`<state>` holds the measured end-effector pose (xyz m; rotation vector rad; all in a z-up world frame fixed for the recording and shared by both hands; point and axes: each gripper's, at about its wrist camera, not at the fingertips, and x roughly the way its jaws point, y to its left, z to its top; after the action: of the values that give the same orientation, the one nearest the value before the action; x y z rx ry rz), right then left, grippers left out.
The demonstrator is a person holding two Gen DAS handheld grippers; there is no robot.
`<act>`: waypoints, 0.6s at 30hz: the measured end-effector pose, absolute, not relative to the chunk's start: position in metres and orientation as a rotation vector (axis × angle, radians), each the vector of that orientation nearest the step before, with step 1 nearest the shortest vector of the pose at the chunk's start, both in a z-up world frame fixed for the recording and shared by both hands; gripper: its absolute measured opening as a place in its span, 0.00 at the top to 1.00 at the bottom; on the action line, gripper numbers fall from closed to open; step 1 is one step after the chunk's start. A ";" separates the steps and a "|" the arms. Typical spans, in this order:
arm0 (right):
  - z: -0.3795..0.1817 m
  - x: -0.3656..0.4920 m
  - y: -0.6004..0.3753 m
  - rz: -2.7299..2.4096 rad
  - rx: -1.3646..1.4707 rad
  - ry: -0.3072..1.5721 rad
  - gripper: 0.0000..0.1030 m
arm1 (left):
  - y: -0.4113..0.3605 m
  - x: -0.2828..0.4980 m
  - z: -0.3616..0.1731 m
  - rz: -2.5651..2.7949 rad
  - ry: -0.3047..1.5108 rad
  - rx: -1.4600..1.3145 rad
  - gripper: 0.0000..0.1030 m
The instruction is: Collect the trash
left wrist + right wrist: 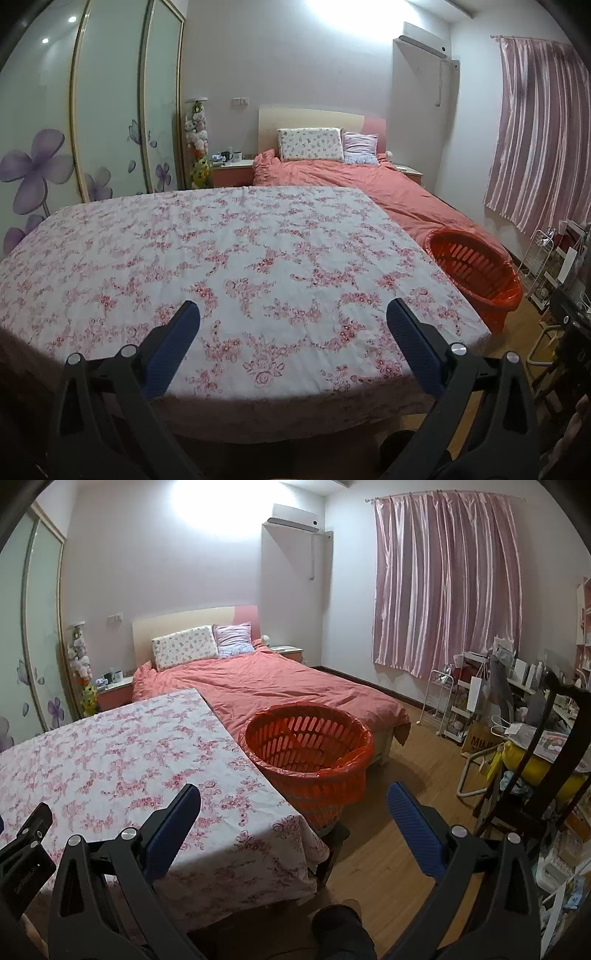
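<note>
An orange slatted basket [306,749] lined with an orange bag stands on the floor at the right side of the table; it also shows in the left wrist view [476,273]. A floral cloth covers the table [229,266], seen too in the right wrist view [122,753]. No trash shows on it. My left gripper [293,314] is open and empty above the table's near edge. My right gripper [293,797] is open and empty, over the table's right corner, short of the basket. The left gripper's body [26,845] shows at the left edge.
A bed with a salmon cover [280,686] lies behind the table and basket. A white wire rack [441,701], bags and a cluttered desk with a dark chair [535,760] fill the right side. A wardrobe with flower doors [55,147] is at left. A foot [343,934] stands on the wood floor.
</note>
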<state>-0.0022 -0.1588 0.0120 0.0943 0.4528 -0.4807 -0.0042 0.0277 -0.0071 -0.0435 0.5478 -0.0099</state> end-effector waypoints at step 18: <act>0.008 0.000 -0.162 -0.501 0.096 0.510 0.03 | 0.024 -0.004 -0.007 0.005 0.551 -0.032 0.04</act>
<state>0.0003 -0.1617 0.0081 0.0961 0.5103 -0.5010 -0.0043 0.0243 -0.0068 -0.0320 0.5513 0.0047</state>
